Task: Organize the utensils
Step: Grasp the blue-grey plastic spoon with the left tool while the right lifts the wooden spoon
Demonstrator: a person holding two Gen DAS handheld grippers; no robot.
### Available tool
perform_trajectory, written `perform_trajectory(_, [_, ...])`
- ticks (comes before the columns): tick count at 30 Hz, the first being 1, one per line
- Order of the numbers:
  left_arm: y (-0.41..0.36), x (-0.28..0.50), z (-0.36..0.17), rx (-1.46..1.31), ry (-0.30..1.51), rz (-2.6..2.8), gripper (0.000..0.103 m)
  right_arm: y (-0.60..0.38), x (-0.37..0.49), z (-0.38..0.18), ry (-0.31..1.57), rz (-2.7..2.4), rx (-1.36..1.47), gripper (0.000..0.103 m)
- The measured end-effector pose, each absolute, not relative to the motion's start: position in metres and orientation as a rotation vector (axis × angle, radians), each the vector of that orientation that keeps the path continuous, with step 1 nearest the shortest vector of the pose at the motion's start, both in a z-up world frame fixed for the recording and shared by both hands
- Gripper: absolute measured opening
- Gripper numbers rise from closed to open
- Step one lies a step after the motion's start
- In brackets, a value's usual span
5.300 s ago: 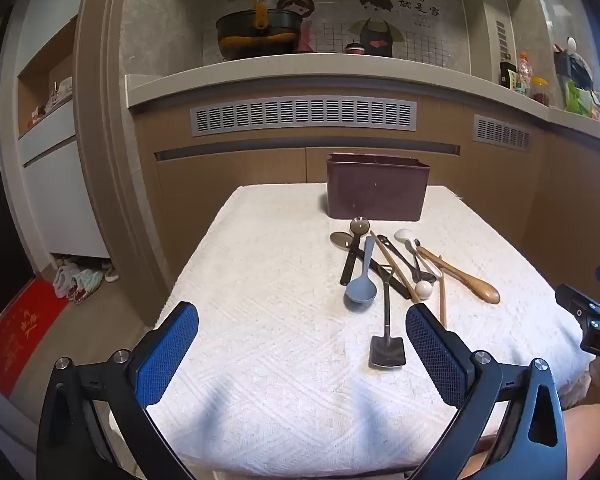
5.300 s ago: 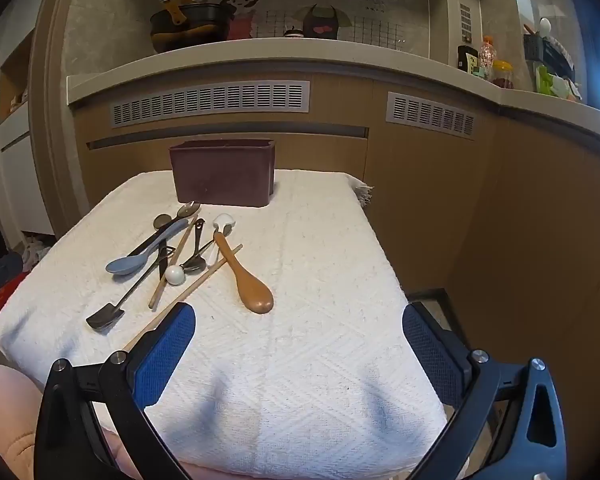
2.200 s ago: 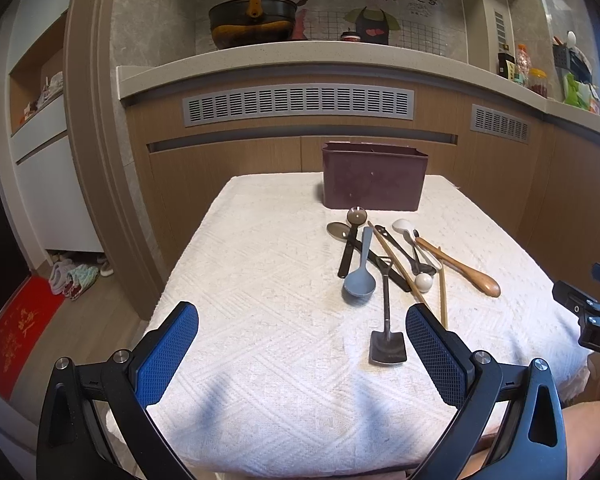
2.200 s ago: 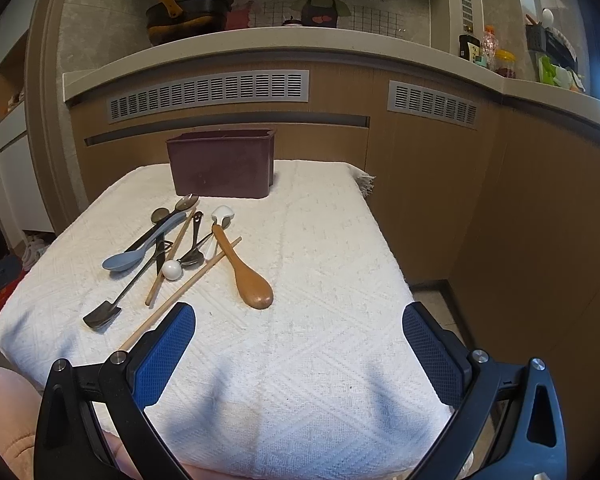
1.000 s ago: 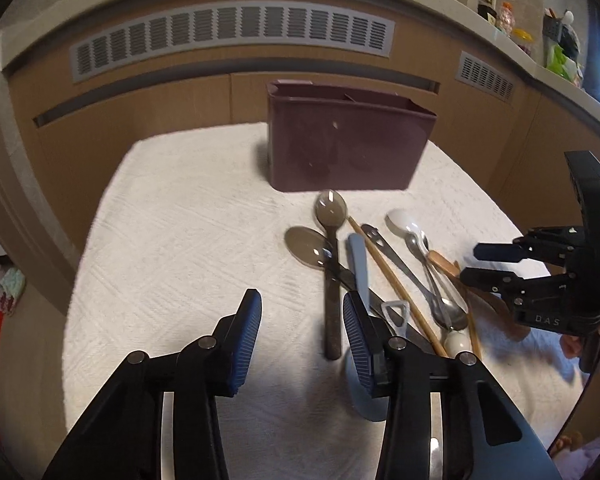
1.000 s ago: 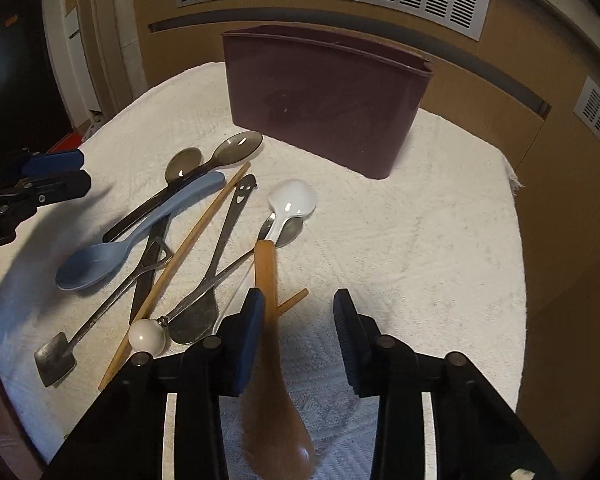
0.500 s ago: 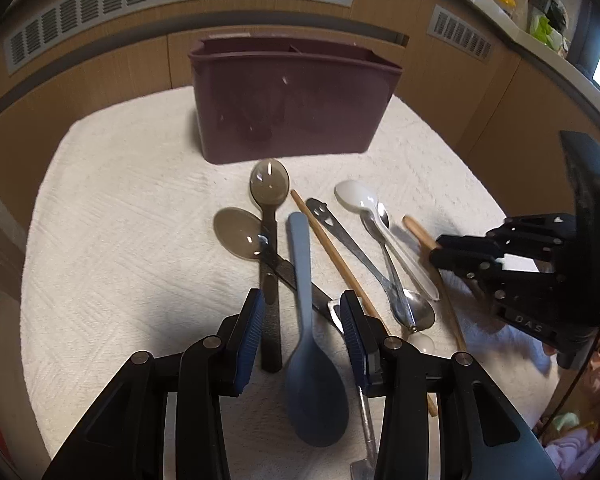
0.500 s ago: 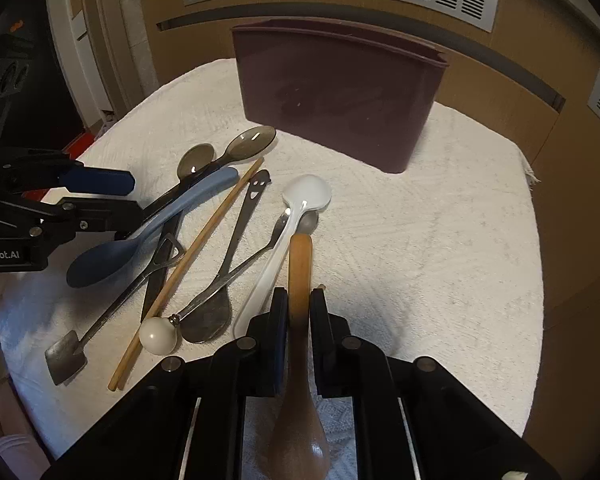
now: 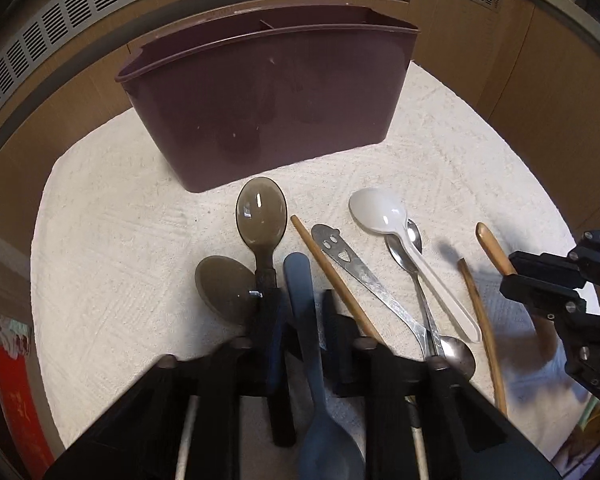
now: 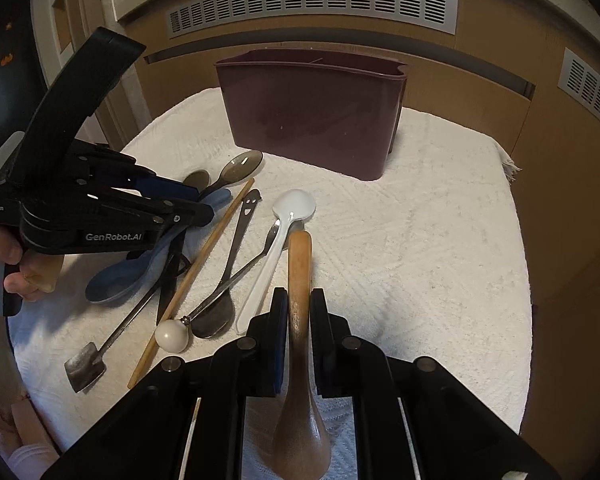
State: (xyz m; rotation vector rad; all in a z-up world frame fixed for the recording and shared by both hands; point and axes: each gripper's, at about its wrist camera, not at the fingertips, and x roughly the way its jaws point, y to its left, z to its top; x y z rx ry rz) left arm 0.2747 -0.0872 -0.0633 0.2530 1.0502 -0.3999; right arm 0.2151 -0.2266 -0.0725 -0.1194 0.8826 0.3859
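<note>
A dark maroon utensil holder (image 9: 268, 92) stands at the far side of the table, also in the right wrist view (image 10: 312, 112). Several utensils lie fanned out before it. My left gripper (image 9: 302, 312) is shut on the blue spoon (image 9: 308, 344), its bowl toward the camera. My right gripper (image 10: 299, 308) is shut on the wooden spoon (image 10: 299, 280), handle pointing at the holder. The left gripper (image 10: 172, 208) also shows in the right wrist view, the right gripper (image 9: 540, 280) in the left wrist view.
On the white cloth (image 10: 420, 240) lie two smoky translucent spoons (image 9: 260, 208), wooden chopsticks (image 9: 332, 280), a smiley-handled metal utensil (image 9: 352, 264), a white spoon (image 9: 384, 212), a metal spoon (image 10: 216, 312), a ball-ended stick (image 10: 172, 336) and a small spatula (image 10: 86, 368). Cabinets stand behind.
Both grippers came down to the utensils and closed: the left onto the blue spoon's handle, the right onto the wooden spoon's handle. The left closed in the last half second.
</note>
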Motion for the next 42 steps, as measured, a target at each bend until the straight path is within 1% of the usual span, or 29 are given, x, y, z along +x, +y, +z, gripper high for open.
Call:
perform_trajectory(5, [-0.07,0.249,-0.051,0.119,0.946,-0.413,0.013,-0.228,0.209,-0.064,0.855,0.392,-0.064,0.009])
perform_trajectory(10, [-0.046,0.214,-0.024,-0.041,0.802,-0.403,0.013,-0.229,0.196,-0.052,0.817,0.384,-0.034,0.009])
perform_trajectory(14, [-0.033,0.198,-0.005,-0.106,0.725,-0.398,0.013,-0.227,0.188,-0.042,0.779,0.373,-0.037,0.009])
perform_trajectory(27, [-0.026,0.18,0.019,-0.109,0.669,-0.405,0.013,-0.221,0.179,-0.028,0.741,0.367,-0.052,0.009])
perform_trajectory(42, [-0.026,0.176,0.03,-0.109,0.644,-0.406,0.012,-0.223,0.177,-0.025,0.734,0.368,-0.047,0.009])
